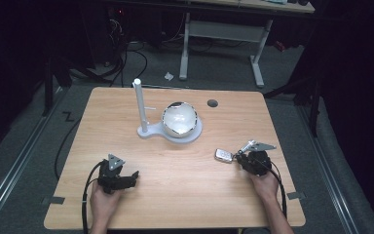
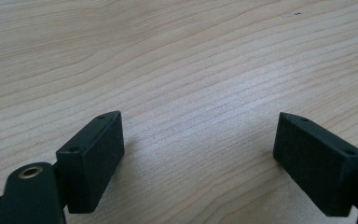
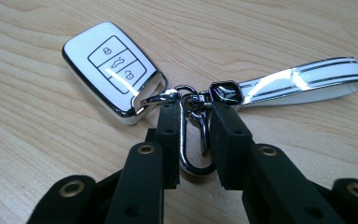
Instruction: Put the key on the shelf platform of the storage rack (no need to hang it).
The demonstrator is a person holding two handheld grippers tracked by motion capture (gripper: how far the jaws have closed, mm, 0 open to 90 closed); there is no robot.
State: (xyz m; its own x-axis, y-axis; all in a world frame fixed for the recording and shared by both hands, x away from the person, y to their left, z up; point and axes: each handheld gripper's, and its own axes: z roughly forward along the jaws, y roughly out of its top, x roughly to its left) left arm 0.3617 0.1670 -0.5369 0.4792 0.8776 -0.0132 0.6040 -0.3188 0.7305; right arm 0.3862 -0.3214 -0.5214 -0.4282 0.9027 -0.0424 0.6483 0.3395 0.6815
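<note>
A white car key fob [image 3: 112, 70] with three button icons lies flat on the wooden table [image 1: 175, 195], right of centre [image 1: 222, 155]. A silver clip [image 3: 186, 135] joins it to a white striped strap [image 3: 303, 81]. My right gripper [image 3: 193, 109] stands low over the table, its two black pads pressed on either side of the clip. In the high view the right gripper [image 1: 238, 156] sits just right of the fob, held by a hand. My left gripper [image 1: 135, 175] rests near the front left, jaws wide apart over bare wood [image 2: 198, 135].
A white stand with a tall post [image 1: 140, 105] and a round base [image 1: 195, 134] holds a shiny metal bowl [image 1: 179, 119] at the table's middle back. A small round hole [image 1: 213, 103] lies behind it. Another desk's legs stand on the floor beyond.
</note>
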